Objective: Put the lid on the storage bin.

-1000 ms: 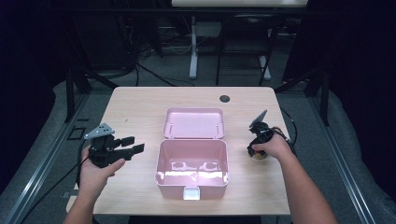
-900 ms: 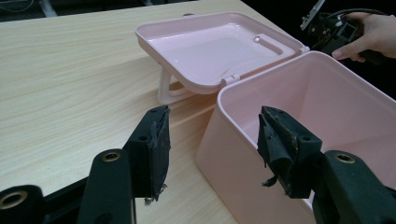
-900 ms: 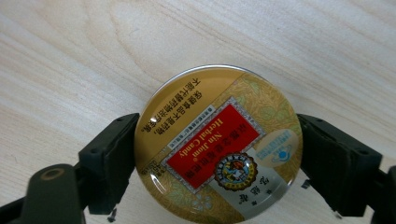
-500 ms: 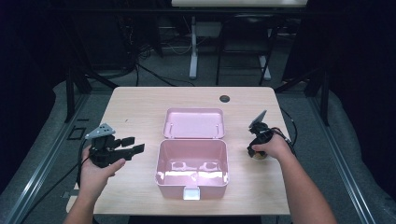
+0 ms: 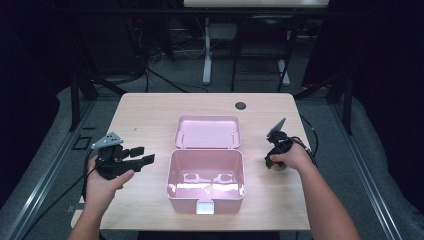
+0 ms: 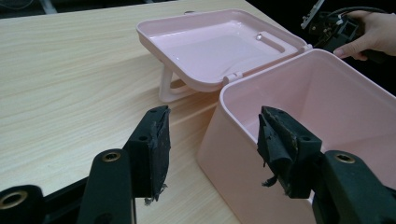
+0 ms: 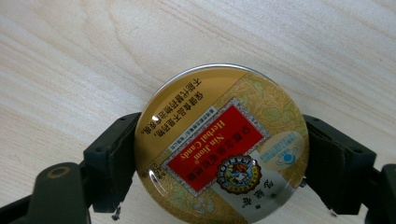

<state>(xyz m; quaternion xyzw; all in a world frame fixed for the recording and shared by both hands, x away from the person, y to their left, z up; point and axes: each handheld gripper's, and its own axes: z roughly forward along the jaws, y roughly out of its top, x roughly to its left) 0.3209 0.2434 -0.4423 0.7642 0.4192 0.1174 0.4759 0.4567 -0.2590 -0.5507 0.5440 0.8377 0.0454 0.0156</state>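
The right gripper [image 7: 219, 163] is clamped on a round herbal candy tin [image 7: 222, 144], one jaw pressed to each side of its rim, the printed lid facing the camera and the wooden table [image 7: 70, 56] behind it; in the high view that gripper [image 5: 276, 159] sits near the table's 3 o'clock edge, just right of the pink lunch box [image 5: 205, 182], and I cannot tell whether the tin rests on the wood or is just off it. The tin is likely light and stiff, with a smooth, glossy metal wall that could slip or twist between the pads, so a hold across the widest part of the rim, as now, looks right; squeezing harder risks denting it or popping the lid. The left gripper [image 5: 137, 159] waits with its jaws apart and empty at the box's 9 o'clock, close to its near corner [image 6: 224, 100]. The box's lid [image 5: 207, 132] lies open and hinged back toward 12 o'clock, leaving the tub unobstructed from above. A small dark grommet [image 5: 241, 105] sits near the far edge, well clear. The tub's right wall is the one obstacle between tin and interior
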